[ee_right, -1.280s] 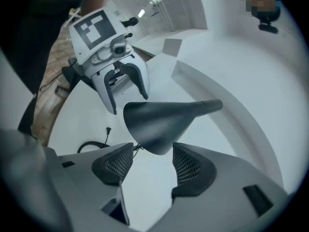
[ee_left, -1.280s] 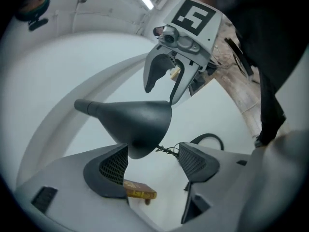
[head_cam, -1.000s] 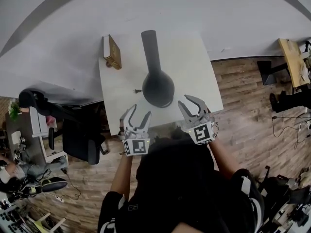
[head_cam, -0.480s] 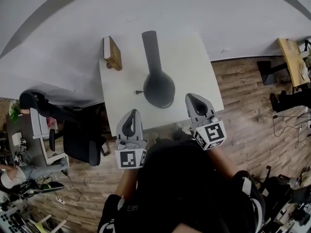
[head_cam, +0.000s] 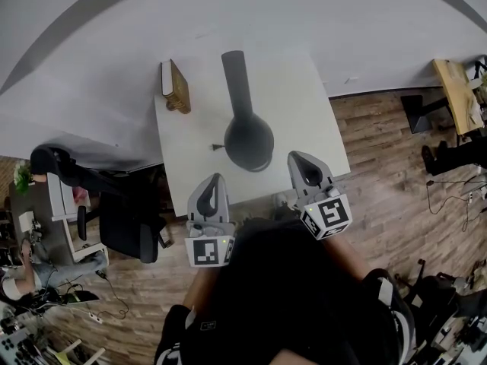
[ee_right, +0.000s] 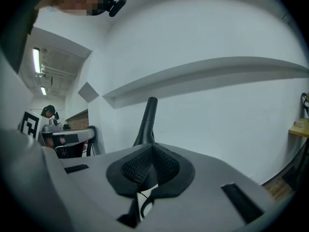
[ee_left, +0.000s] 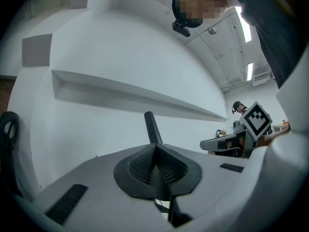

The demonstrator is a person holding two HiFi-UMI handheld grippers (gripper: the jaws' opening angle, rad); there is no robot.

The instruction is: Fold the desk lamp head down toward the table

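Observation:
A dark desk lamp [head_cam: 248,139] stands on the white table [head_cam: 304,105]. Its round part sits near the table's middle and its long dark stem [head_cam: 235,71] reaches toward the wall. My left gripper [head_cam: 215,179] hovers at the table's near edge, left of the lamp, shut with nothing in it. My right gripper [head_cam: 299,158] hangs at the near edge to the lamp's right, also shut and empty. Neither touches the lamp. Above the closed jaws, the stem rises as lamp [ee_left: 153,128] in the left gripper view and lamp [ee_right: 147,120] in the right gripper view.
A wooden box [head_cam: 176,84] lies at the table's far left corner. A black office chair [head_cam: 118,219] stands left of the table on the wooden floor. A white wall runs behind the table. A wooden desk [head_cam: 456,90] is at the far right.
Both grippers had open jaws a second ago and are now shut on nothing. Both rolled so their marker cubes face up, and drew slightly back from the lamp. The lamp has not moved.

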